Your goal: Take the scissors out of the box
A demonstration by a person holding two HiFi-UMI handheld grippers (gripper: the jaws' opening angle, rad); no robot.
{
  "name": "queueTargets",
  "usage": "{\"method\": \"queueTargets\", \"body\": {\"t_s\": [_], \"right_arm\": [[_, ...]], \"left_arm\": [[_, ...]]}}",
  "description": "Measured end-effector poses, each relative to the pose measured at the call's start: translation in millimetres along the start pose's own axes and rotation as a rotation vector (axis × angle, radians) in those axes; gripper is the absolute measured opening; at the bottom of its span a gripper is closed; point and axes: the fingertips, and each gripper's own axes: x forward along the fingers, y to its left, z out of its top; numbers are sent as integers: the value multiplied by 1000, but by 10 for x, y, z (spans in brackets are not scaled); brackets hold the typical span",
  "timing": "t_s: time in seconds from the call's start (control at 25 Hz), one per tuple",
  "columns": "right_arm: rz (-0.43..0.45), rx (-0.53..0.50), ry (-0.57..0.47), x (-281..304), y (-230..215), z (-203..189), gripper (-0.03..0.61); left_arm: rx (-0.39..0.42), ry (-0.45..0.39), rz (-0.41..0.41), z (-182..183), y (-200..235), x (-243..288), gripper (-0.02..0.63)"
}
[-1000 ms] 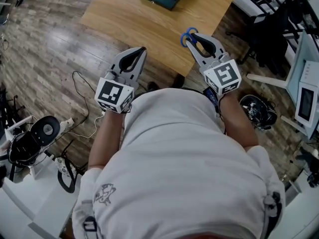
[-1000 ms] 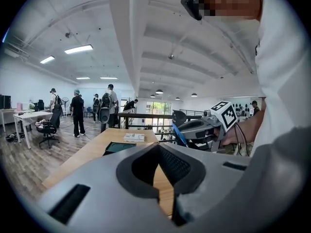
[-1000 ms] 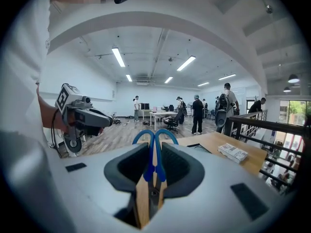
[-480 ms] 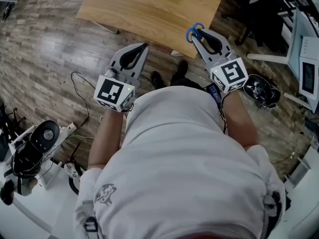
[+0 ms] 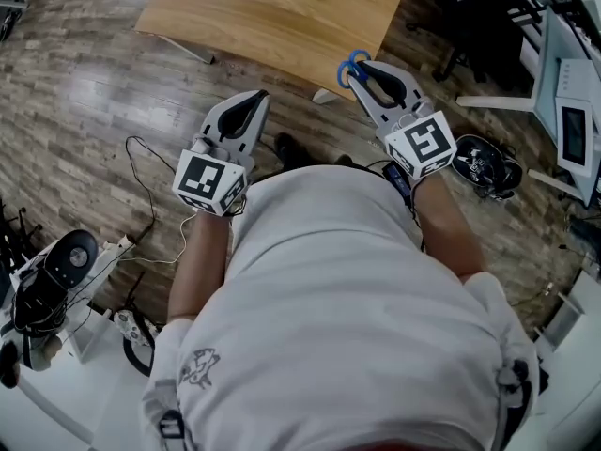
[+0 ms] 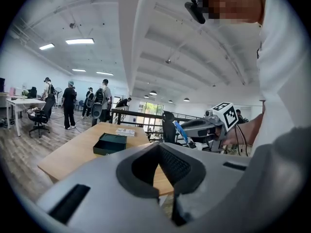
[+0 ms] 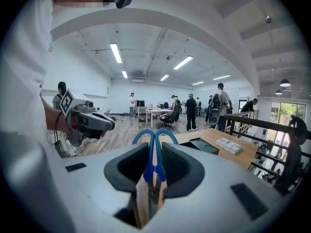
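Since a second ago the scissors (image 7: 151,161) have kept their place between the jaws of the right gripper (image 5: 355,71), which are closed narrowly on them, with the blue handle loops poking out past the tips. They are held in the air above the near corner of the wooden table (image 5: 282,26), close to the person's chest. The dark green box (image 6: 111,143) lies open on that table, well apart from the scissors. What has changed is the distance. In the head view the table has slid toward the top of the picture, and the box, plainly seen a second ago, is now only a sliver at the upper edge, so the person appears to have drawn back from the table with both grippers. The left gripper (image 5: 258,97) is level with the right one, over the plank floor (image 5: 84,92), its jaws together with nothing in them. I judge the removal itself done. What may remain is choosing where to put the scissors down.
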Motion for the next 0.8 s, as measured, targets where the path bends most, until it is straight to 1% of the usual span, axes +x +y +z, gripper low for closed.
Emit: {"method": "queueTargets", "body": {"t_s": [0.12, 0.24, 0.8], "right_arm": [[28, -8, 0, -115, 9, -42, 91], [45, -7, -5, -284, -35, -69, 91], [104, -21, -17, -1274, -93, -431, 92]], "left_arm": [[-19, -8, 18, 1, -100, 59, 5], [-22, -10, 36, 26, -253, 135, 5], [-6, -17, 84, -55, -1314, 323, 5]]}}
